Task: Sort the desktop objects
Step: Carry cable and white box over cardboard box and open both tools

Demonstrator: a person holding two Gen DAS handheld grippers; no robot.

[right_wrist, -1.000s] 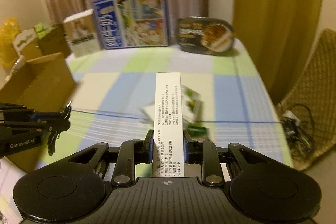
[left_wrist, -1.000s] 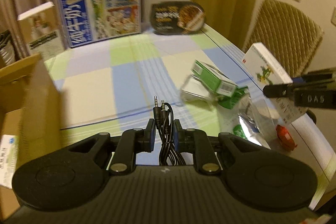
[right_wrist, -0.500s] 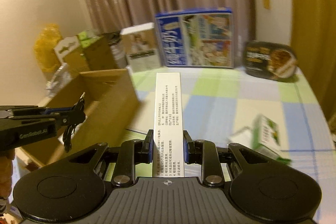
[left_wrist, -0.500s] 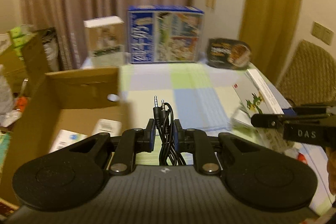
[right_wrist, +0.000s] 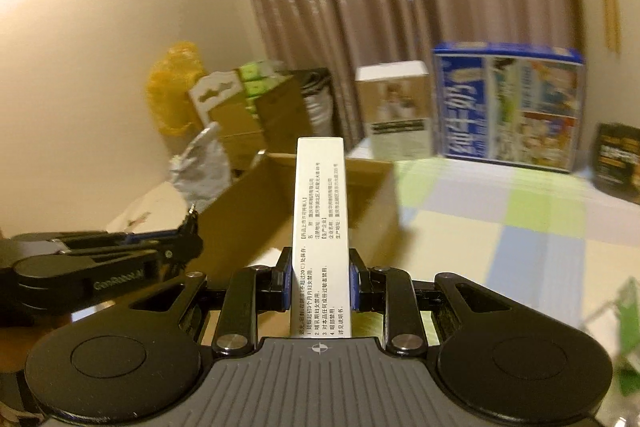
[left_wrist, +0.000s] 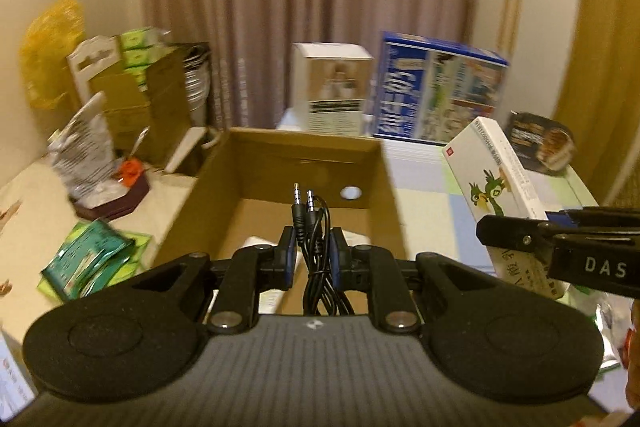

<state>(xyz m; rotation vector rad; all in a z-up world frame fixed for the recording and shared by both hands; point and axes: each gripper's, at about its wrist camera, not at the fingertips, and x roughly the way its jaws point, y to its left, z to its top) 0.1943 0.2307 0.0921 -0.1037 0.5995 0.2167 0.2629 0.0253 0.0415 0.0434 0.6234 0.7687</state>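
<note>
My left gripper (left_wrist: pixel 313 251) is shut on a coiled black audio cable (left_wrist: pixel 310 227) with two jack plugs pointing up, held above the open cardboard box (left_wrist: pixel 304 155). My right gripper (right_wrist: pixel 319 277) is shut on a long white medicine box (right_wrist: pixel 320 211) with printed text; the same box shows in the left wrist view (left_wrist: pixel 496 179), with a green bird on its side. The right gripper is to the right of the cardboard box (right_wrist: pixel 360 203). The left gripper also shows at the left of the right wrist view (right_wrist: pixel 188 239).
A white carton (left_wrist: pixel 330 91), a blue printed box (left_wrist: pixel 438 95) and a dark food tray (left_wrist: pixel 540 143) stand at the table's back. Green packets (left_wrist: pixel 88 259), a foil bag (left_wrist: pixel 86 155) and stacked cartons (left_wrist: pixel 132 87) lie left of the cardboard box. White items lie inside the box.
Both grippers have swung left from the checked tablecloth toward the cardboard box, each still holding its object. The left one is now over the box opening.
</note>
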